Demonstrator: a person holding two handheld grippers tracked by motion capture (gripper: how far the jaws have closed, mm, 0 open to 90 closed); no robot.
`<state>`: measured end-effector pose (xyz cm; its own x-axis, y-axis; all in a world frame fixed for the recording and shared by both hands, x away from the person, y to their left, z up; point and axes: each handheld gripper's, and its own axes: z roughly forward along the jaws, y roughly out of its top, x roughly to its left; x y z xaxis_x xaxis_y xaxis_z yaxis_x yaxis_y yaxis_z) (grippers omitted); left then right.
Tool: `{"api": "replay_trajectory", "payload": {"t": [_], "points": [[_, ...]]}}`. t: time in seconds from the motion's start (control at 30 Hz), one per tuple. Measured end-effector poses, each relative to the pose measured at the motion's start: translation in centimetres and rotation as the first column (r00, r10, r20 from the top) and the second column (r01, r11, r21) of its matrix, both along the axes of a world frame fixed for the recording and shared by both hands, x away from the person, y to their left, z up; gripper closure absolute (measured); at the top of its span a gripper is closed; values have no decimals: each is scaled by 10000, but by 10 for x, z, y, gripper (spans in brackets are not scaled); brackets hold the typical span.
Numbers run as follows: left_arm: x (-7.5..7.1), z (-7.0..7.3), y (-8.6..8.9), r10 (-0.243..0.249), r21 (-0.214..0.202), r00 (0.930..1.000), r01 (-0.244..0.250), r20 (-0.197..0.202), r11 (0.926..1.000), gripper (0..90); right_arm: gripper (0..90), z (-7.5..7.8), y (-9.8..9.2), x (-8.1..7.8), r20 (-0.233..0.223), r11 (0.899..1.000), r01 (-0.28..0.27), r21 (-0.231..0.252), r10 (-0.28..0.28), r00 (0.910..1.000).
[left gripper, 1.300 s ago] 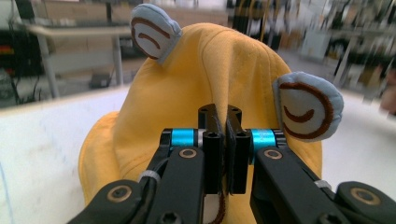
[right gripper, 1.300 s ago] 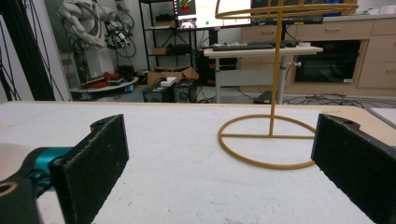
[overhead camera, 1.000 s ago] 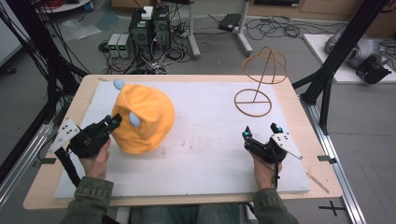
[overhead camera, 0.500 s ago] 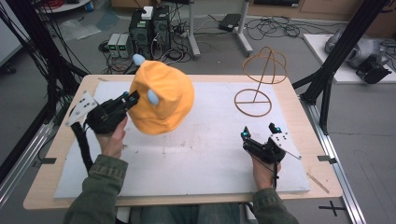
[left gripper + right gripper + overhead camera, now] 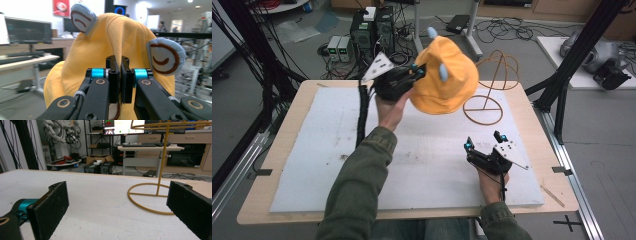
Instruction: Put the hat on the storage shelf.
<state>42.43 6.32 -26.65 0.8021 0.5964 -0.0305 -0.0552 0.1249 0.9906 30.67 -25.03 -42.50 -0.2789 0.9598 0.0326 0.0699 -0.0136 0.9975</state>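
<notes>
My left gripper (image 5: 414, 72) has its fingers pinched tight on the yellow hat (image 5: 444, 80) – it hangs in the air just beside the wire stand (image 5: 492, 82). My right gripper (image 5: 484, 142) rests wide open and empty on the desk (image 5: 277, 200). Next I judge it – carry the hat over the stand's dome and lower it on.

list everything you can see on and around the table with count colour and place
hat: 1, orange-yellow with two blue ears, lifted above the far side of the table, pinched at its edge
hat stand: 1, yellow wire, upright on the far right of the mat
mat: 1, white, covering most of the table top
table: 1, light wood, centre of the high view
electronics boxes: several, black and grey, on the floor beyond the table
left gripper: 1, black, raised, shut on the hat
right gripper: 1, black, low over the mat at near right, jaws open
sleeves: 2, olive green, bottom edge
</notes>
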Motion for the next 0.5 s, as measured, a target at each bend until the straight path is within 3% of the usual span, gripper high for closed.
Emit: {"api": "replay_trajectory", "payload": {"t": [0.07, 0.1, 0.13, 0.2, 0.43, 0.5], "points": [[11, 4, -21, -286, -23, 9996, 285, -41, 9996, 872, 37, 0, 0, 0, -64, 10000, 28, 60, -27, 10000], [21, 8, -42, -464, 53, 9989, 465, -53, 9989, 872, 37, 0, -2, 1, -127, 9998, -2, 178, 5, 9999], [21, 8, -42, -464, 53, 9989, 465, -53, 9989, 872, 37, 0, -3, 1, -90, 9998, 30, 219, -28, 10000], [36, 15, -66, -718, 103, 9974, 719, -68, 9974, 872, 37, 0, -5, 1, -142, 9993, 80, 367, -75, 9999], [59, 30, -102, -982, -233, 9952, 983, 27, 9949, 872, 37, -1, -5, 0, -371, 9991, 22, 430, -6, 9993], [70, 33, -117, -1085, -187, 9940, 1083, -123, 9939, 872, 37, -1, -3, 0, -414, 9987, -117, 486, 137, 9990]]}}
